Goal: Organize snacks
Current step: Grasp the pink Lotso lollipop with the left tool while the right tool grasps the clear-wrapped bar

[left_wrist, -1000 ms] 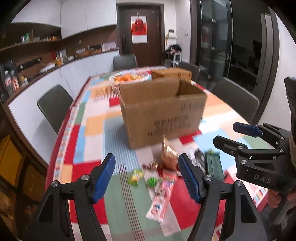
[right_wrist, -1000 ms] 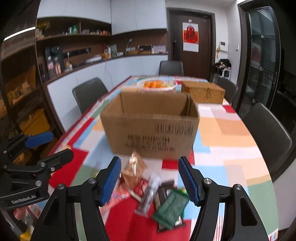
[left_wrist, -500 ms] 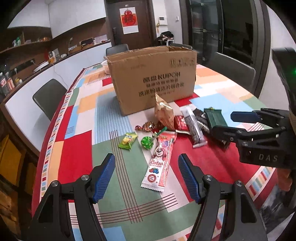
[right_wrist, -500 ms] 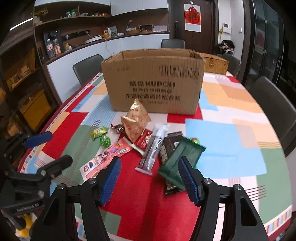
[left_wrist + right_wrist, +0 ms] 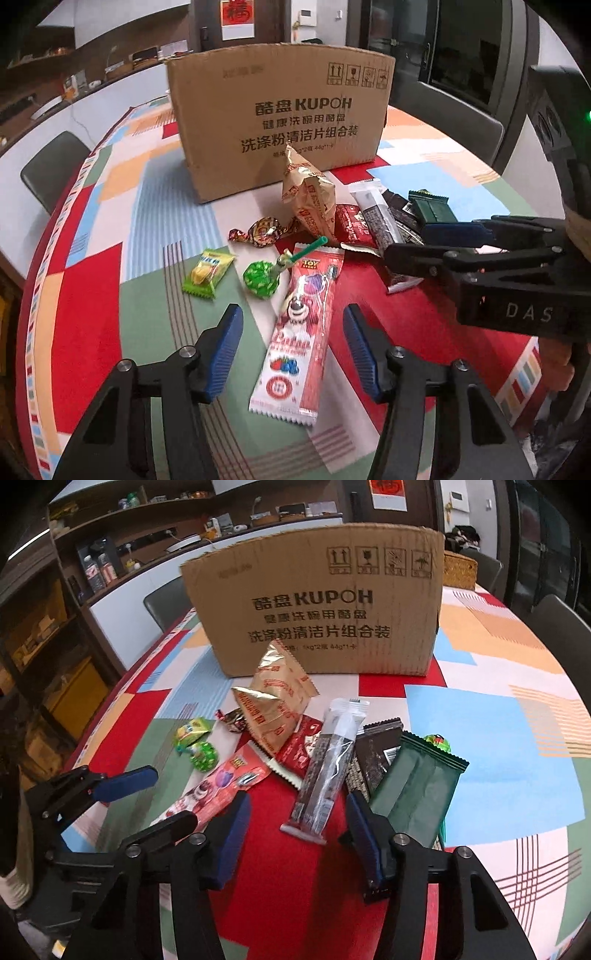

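patchwork tablecloth (image 5: 92,288) covers the table, with a cardboard box (image 5: 280,122) at the back. before it lie, left to right, a yellow-green candy (image 5: 207,271), green lollipop (image 5: 263,277), long red toy story packet (image 5: 303,332) and dark bars (image 5: 373,764). left gripper (image 5: 291,350), jaws just narrowed but apart, straddles the red packet untouched; right gripper (image 5: 297,843) likewise holds nothing.

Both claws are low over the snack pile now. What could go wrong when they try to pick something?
1. The clear-wrapped bar lies across the dark packets and the red packet; the right claw, jaws just narrowed, may drag neighbours.
2. The long red pouch lies flat; the left claw may slide over it.
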A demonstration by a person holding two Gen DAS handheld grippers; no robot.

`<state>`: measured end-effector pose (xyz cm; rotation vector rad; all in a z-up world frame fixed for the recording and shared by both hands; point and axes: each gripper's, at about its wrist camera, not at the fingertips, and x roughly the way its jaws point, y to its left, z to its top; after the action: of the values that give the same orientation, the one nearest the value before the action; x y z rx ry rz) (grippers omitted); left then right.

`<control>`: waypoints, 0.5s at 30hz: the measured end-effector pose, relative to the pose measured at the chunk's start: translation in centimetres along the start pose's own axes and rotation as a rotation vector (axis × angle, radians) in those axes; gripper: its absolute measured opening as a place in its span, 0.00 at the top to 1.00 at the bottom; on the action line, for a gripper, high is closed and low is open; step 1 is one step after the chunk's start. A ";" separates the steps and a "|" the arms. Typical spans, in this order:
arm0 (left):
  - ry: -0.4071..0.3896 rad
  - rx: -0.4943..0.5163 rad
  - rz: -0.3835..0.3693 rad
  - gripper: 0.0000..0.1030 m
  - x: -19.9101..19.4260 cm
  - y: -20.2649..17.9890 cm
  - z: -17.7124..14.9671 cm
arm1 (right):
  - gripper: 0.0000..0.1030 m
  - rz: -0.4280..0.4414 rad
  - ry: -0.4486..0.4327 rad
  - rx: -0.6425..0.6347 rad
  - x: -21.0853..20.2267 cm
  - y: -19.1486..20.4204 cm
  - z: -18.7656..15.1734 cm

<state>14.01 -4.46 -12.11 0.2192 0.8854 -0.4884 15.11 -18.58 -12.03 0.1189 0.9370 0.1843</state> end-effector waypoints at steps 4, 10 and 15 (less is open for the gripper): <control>0.021 0.013 -0.014 0.48 1.3 -0.4 0.4 | 0.53 0.005 0.005 0.026 0.7 -0.6 0.5; 0.046 -0.009 -0.018 0.53 2.9 -0.1 1.0 | 0.60 0.021 0.025 0.057 1.8 -1.5 1.1; 0.048 -0.029 -0.016 0.63 3.7 0.1 1.7 | 0.63 0.022 0.048 0.059 2.8 -1.7 1.6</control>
<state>17.16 -6.17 -13.97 0.1981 0.9411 -0.4863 18.19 -19.65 -13.65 0.1796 0.9895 0.1804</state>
